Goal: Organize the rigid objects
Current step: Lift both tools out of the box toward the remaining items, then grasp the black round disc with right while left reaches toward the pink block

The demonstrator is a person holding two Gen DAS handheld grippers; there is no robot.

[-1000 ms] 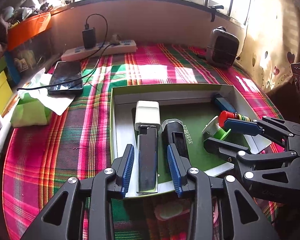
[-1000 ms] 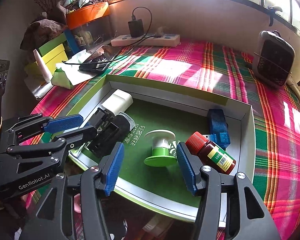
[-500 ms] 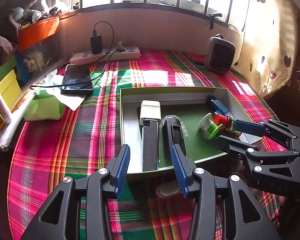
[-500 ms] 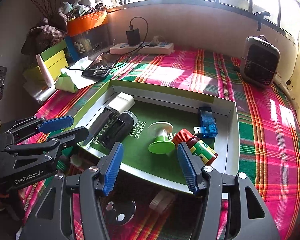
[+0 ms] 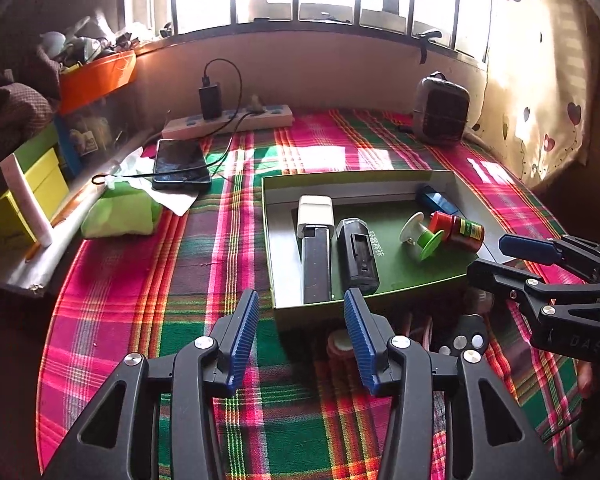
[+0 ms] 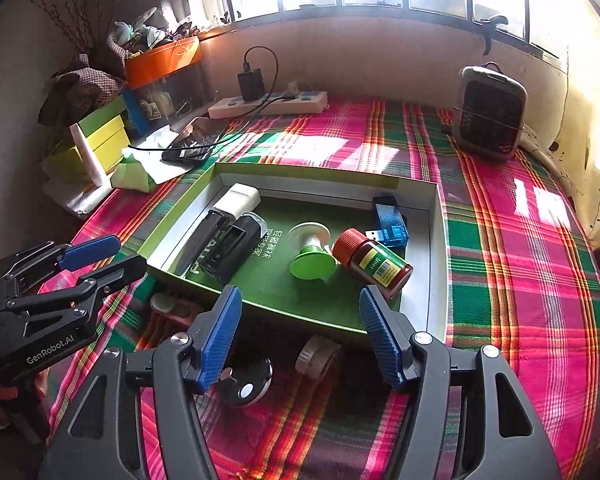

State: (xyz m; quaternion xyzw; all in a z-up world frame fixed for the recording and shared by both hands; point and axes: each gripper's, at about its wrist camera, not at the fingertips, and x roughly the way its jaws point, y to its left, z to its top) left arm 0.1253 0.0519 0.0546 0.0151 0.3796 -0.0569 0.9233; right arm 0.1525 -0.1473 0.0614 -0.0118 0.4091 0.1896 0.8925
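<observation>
A shallow green box [image 6: 436, 216] sat on a plaid cloth [image 6: 520, 280] and already held a white-capped black case [image 6: 220, 220], a black cylinder [image 6: 236, 248], a green spool [image 6: 312, 258], a red-capped bottle [image 6: 374, 262] and a blue USB stick [image 6: 390, 220]. Both the left gripper [image 5: 300, 344] and the right gripper [image 6: 298, 336] hovered just short of the box's near wall, jaws wide apart and holding nothing. A few small round items [image 6: 246, 382] lay on the cloth outside the box, so the sorting looked mostly but not fully finished.

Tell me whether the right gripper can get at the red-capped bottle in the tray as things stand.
Probably yes. The right gripper is open and empty, and the red-capped bottle lies on its side just beyond its fingers, uncovered; only the tray's low near wall lies between.
</observation>
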